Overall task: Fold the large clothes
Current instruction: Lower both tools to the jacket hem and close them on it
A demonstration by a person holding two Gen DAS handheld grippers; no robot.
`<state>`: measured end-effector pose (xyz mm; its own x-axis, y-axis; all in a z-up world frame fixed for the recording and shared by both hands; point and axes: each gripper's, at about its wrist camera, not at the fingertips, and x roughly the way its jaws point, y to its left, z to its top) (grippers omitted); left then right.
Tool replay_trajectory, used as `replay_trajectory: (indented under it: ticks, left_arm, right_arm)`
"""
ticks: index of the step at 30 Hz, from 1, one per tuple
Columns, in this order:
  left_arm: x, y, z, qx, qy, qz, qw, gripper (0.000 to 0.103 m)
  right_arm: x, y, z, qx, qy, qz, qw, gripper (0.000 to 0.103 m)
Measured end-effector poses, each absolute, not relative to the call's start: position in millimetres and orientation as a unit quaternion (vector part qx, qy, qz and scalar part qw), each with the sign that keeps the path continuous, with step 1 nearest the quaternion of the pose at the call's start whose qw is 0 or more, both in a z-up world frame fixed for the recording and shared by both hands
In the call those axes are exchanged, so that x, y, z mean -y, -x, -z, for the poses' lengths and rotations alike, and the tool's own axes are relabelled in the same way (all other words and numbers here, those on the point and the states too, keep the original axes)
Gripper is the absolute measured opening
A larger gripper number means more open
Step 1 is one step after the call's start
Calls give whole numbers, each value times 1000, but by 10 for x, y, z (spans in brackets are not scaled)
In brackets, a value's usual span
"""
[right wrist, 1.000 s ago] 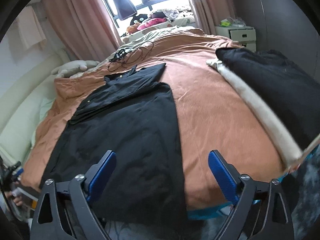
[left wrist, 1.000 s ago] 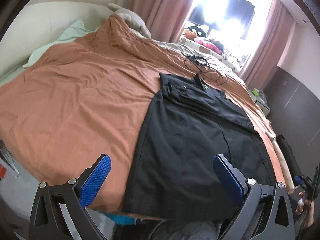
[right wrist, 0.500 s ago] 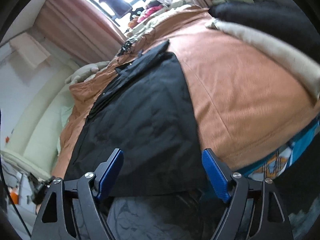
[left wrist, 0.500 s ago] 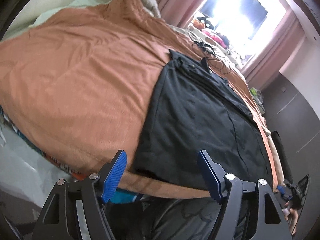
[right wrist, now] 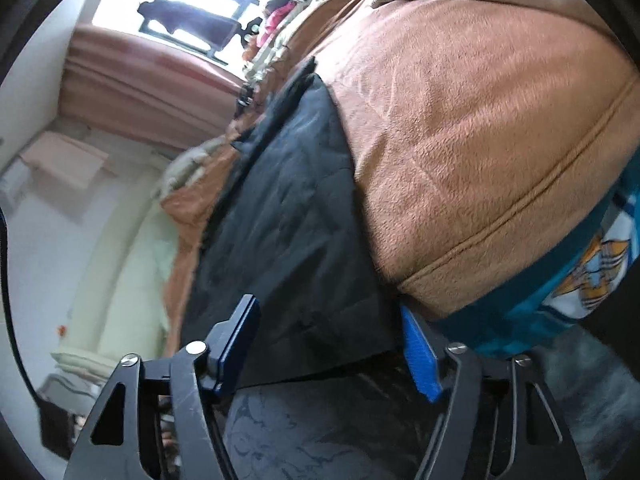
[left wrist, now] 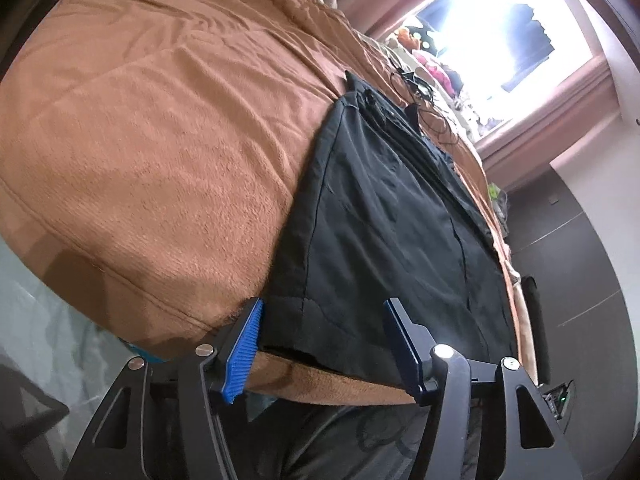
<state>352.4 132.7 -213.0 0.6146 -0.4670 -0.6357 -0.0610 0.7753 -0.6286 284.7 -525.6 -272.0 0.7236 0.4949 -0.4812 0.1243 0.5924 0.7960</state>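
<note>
Rust-brown blanket point(left wrist: 168, 152) over bed; black garment point(left wrist: 392, 232) flat across it, hem at near edge. Left gripper point(left wrist: 320, 344) and right gripper point(right wrist: 332, 344) closing, half-wide, astride hem corners, not yet pinching.

Both tools dropped low to bed edge. Left tool point(left wrist: 320, 344) and right tool point(right wrist: 332, 344) jaws just closing, black garment point(left wrist: 392, 240) hem corners now between them, not yet pinched.
</note>
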Motion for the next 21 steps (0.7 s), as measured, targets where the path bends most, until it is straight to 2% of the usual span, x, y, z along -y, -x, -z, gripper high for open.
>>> replay_trajectory:
  ticks: [4,8,10,12,14,15,17,18,19,21]
  left_arm:
    - [-1374,-3486,2125,-412,348,143,830,62]
    - [-1370,-3473,2085,-401,347,131,838,62]
    - [-1326,-3490,2100,-410,334,116,841,60]
    - [-1302,-3502,2132,-419,323,98,843,49]
    - [-1313,-3489,2153,-419,324,84,844,43]
    - [-1326,-3481,2163,-419,327,79,843,39]
    - [-1372,-3475,2194,-422,339,69,838,32]
    - [-1394,-3478,2210,-422,347,66,835,30]
    - [-1416,-3483,2223,-421,354,64,833,27]
    - [-1439,-3483,2223,-420,356,59,833,21]
  right_arm:
    - [5269,-2815,2711,-312,-477,-154,808,68]
    - [5230,-2900,2728,-320,-466,-137,814,67]
    - [5229,-2943,2757,-329,-462,-129,813,61]
    - [5228,-2988,2763,-333,-457,-122,815,59]
    - [5218,-3024,2769,-336,-457,-116,815,58]
    - [5222,-3036,2773,-337,-459,-114,814,54]
    - [5232,-3057,2782,-337,-457,-106,816,41]
    - [5242,-3056,2785,-339,-454,-101,818,21]
    - [5259,-3064,2798,-342,-455,-96,817,9]
    - [5320,-3000,2797,-330,-470,-98,813,7]
